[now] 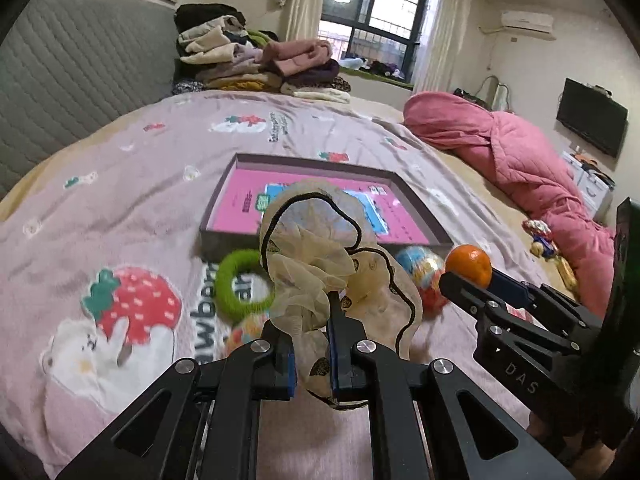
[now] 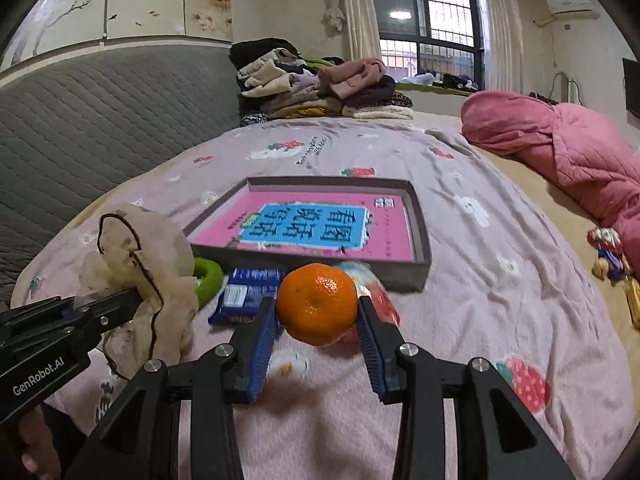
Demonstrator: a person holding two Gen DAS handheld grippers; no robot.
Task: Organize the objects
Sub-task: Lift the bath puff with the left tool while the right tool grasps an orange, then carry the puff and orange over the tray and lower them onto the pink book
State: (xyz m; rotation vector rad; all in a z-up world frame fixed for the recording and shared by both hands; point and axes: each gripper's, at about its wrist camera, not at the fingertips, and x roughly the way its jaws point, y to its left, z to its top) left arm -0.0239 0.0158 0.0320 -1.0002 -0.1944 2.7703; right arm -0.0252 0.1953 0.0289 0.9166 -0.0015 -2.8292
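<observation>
My left gripper is shut on a beige sheer scrunchie with a black edge and holds it above the bedspread; it also shows in the right wrist view. My right gripper is shut on an orange tangerine, also seen in the left wrist view. A shallow grey box tray with a pink and blue printed bottom lies just ahead of both. A green hair ring lies below the scrunchie.
A blue packet, a colourful ball and a small colourful item lie near the tray's front wall. Folded clothes are stacked at the bed's far end. A pink quilt and small toys lie at right.
</observation>
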